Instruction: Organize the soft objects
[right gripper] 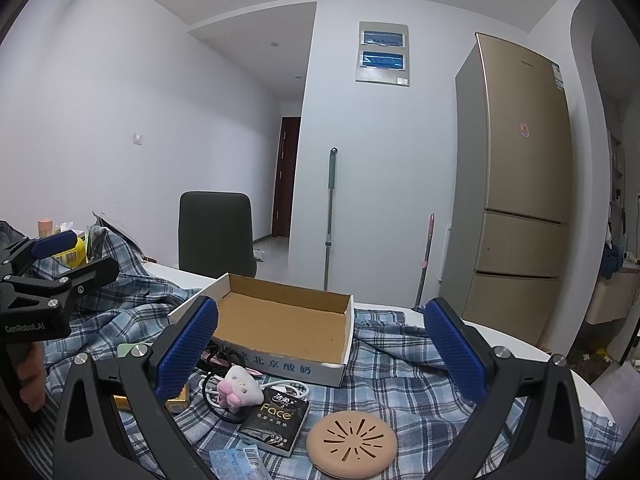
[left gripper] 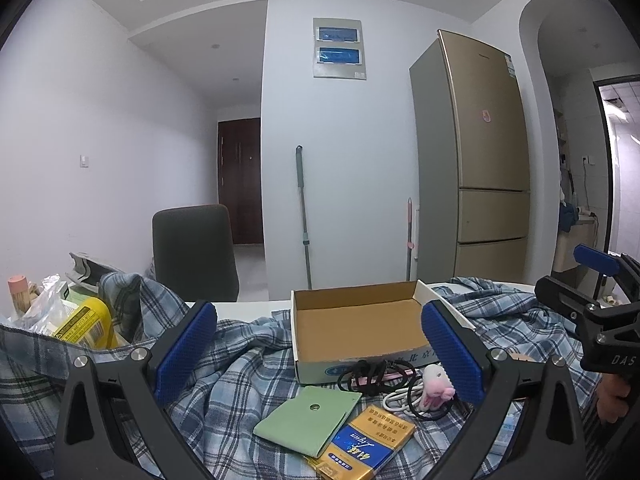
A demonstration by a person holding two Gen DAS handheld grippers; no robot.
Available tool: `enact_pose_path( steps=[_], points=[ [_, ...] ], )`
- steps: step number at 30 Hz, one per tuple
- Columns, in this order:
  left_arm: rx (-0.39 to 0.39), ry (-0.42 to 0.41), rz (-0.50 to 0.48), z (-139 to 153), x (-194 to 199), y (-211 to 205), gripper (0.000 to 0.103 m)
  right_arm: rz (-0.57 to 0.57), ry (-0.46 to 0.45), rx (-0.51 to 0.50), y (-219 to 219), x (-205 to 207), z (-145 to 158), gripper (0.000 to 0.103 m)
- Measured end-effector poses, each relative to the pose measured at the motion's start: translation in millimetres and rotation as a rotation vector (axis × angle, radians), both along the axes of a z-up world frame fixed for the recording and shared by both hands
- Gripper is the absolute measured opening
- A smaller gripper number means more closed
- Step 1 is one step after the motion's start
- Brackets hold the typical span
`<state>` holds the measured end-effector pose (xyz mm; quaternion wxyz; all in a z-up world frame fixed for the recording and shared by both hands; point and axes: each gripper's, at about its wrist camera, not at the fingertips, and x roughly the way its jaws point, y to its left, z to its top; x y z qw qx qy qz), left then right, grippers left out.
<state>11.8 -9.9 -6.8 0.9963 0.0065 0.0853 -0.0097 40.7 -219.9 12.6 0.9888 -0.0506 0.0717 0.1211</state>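
An empty cardboard box (left gripper: 356, 320) (right gripper: 280, 320) stands on a blue plaid cloth (left gripper: 248, 364) (right gripper: 400, 380). In front of it lie a small pink-and-white plush (left gripper: 436, 386) (right gripper: 240, 388), black hair ties and a white cable (left gripper: 394, 398), a folded green cloth (left gripper: 308, 420), a yellow-blue tissue pack (left gripper: 368, 444), a black Face tissue pack (right gripper: 278, 420) and a round tan pad (right gripper: 352, 440). My left gripper (left gripper: 320, 356) is open above the green cloth, holding nothing. My right gripper (right gripper: 322, 352) is open over the box front, also holding nothing.
At the left sit a yellow bottle (left gripper: 90, 322), crinkled bags and a pink-capped container (left gripper: 18, 292). A dark chair (left gripper: 194, 252) stands behind the table. Beyond are a mop (left gripper: 304, 216), a gold fridge (left gripper: 480, 160) and a doorway. The white table edge (right gripper: 540, 356) curves at the right.
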Motion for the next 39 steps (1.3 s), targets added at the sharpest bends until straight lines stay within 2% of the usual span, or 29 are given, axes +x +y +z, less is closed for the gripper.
enact_pose_path(
  steps=[21,32,39],
  points=[
    [0.008,-0.024,-0.008,5,-8,-1,0.103,-0.017,-0.007,0.000,0,-1,0,0.103],
    [-0.024,0.005,-0.045,7,-8,2,0.103,-0.010,-0.009,0.003,-1,-1,1,0.103],
    [-0.029,0.007,-0.081,14,-12,1,0.103,0.060,0.021,0.034,-2,1,9,0.103]
  ],
)
